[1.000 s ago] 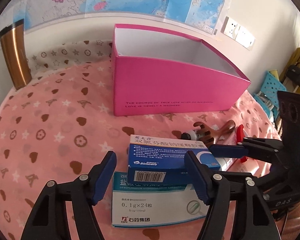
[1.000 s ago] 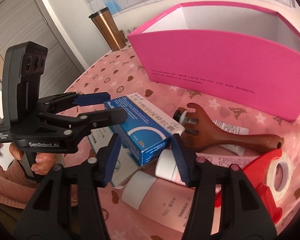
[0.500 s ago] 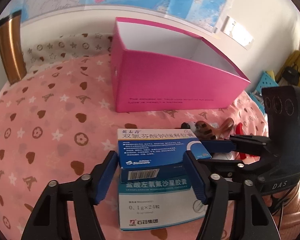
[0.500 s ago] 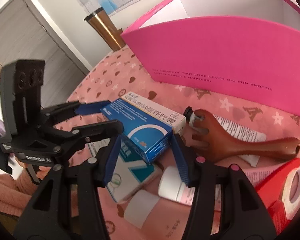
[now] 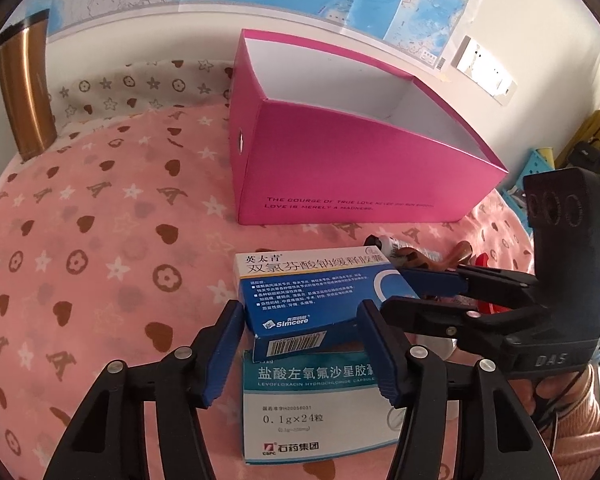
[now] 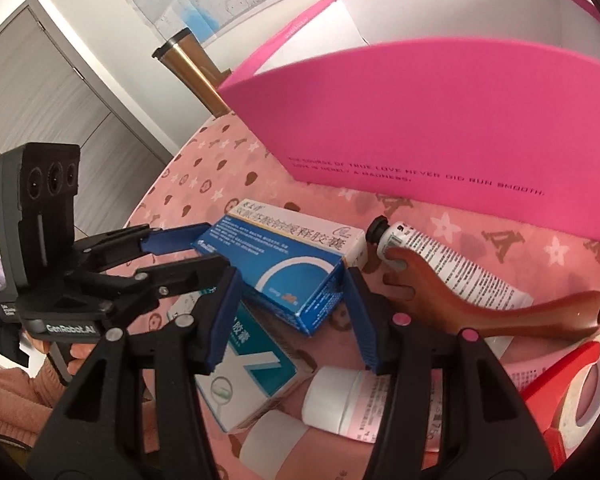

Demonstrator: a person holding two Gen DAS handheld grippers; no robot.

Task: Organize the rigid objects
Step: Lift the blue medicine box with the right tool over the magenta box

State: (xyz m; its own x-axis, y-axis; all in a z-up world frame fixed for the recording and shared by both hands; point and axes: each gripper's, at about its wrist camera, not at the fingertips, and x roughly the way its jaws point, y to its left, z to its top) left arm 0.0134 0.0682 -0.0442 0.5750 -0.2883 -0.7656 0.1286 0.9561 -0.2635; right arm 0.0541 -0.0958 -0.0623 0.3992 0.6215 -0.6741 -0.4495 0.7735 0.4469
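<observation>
The left gripper (image 5: 300,344) and right gripper (image 6: 288,312) are both clamping the blue Simcere medicine box (image 5: 316,292), lying lengthwise toward the pink "LOVE IS MERELY A MADNESS" box (image 5: 364,168).

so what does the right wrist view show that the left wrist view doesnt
Only the right wrist view: red tape dispenser, pink tubes with white caps, grey door.
Only the left wrist view: wall socket, bottom box's front label.
Both: blue medicine box, both grippers closing around it, lying on another box; pink box, brown wooden tool, copper tumbler.
</observation>
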